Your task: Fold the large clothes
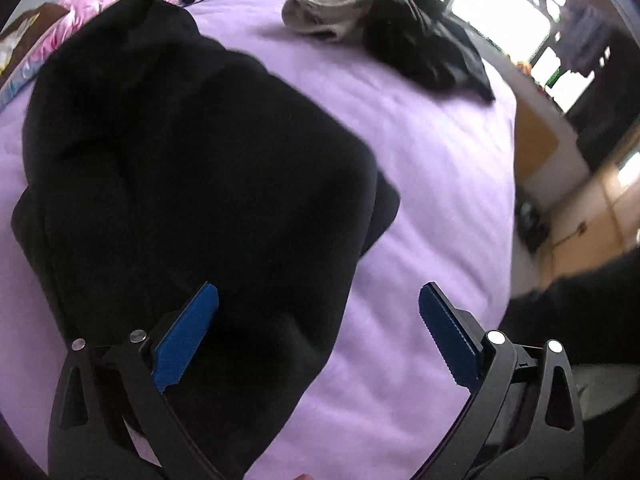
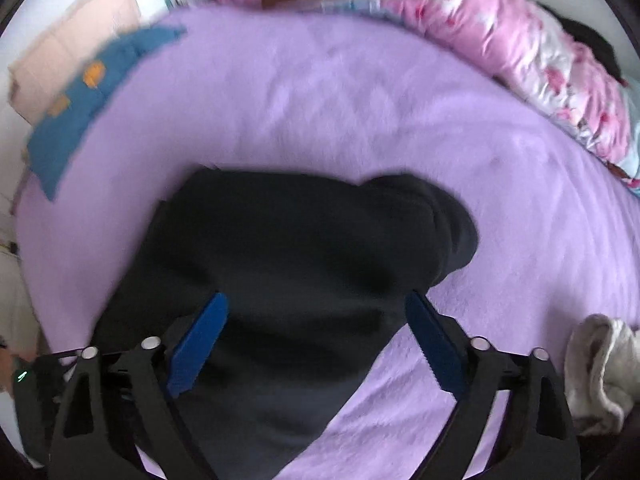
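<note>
A large black garment [image 1: 192, 184] lies bunched and partly folded on the purple bedspread [image 1: 432, 184]. My left gripper [image 1: 318, 300] is open above its near right edge, its left blue pad over the black cloth and its right pad over the bedspread. In the right wrist view the same black garment [image 2: 304, 248] lies in a heap on the bedspread [image 2: 360, 100]. My right gripper [image 2: 316, 308] is open just above it, with nothing between its pads.
A beige garment [image 1: 328, 12] and another black garment [image 1: 424, 48] lie at the far side of the bed. A pink floral quilt [image 2: 552, 68] runs along one edge, a blue cloth [image 2: 80, 100] lies at another. The beige garment also shows in the right wrist view [image 2: 600, 372].
</note>
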`<state>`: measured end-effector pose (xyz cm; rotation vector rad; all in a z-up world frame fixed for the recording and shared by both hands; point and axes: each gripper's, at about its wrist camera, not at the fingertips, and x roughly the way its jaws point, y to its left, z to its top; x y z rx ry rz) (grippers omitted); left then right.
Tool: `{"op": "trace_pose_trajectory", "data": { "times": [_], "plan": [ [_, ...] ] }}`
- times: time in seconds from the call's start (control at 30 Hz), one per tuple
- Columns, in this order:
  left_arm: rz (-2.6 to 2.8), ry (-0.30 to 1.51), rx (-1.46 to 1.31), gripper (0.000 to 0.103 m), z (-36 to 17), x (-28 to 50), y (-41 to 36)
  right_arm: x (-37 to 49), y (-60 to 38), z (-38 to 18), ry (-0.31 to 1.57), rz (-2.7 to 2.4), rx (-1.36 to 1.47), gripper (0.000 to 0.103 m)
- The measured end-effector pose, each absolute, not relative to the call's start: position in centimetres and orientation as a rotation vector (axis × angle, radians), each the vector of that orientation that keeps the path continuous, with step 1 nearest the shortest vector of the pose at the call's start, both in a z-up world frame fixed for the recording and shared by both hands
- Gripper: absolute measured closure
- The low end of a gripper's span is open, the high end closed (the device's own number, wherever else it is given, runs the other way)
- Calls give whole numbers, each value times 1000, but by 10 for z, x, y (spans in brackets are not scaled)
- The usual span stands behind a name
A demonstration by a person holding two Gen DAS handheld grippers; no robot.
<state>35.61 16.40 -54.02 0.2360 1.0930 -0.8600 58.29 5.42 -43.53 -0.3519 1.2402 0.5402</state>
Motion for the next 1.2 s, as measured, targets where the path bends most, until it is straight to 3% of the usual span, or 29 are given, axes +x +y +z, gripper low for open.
{"op": "trace_pose_trajectory", "data": {
  "times": [0.1, 0.27, 0.43, 0.73, 0.9, 1.0, 1.2],
  "plan": [
    [-871, 1096, 161, 6, -546, 357, 177, 597, 72, -462, 1282, 505, -397, 18],
    [-913, 1039, 156, 7, -548, 353, 193, 632, 74, -503, 1389, 417, -285, 6],
    [-883, 1049, 122, 7, -556, 351, 224, 660, 66, -546, 1475, 366, -170, 5],
    [-869, 945, 145, 6, -479, 354, 218, 594, 49, -445, 1339, 439, -167, 6],
    [-783, 917, 196, 6, -456, 396, 202, 507, 15, -444, 1368, 467, -88, 6],
    [-727, 921, 344, 6, -469, 420, 177, 465, 6, -470, 1419, 506, 10, 6],
    [-684, 1028, 442, 5, -554, 439, 179, 428, 18, -526, 1393, 462, -81, 5]
  ]
}}
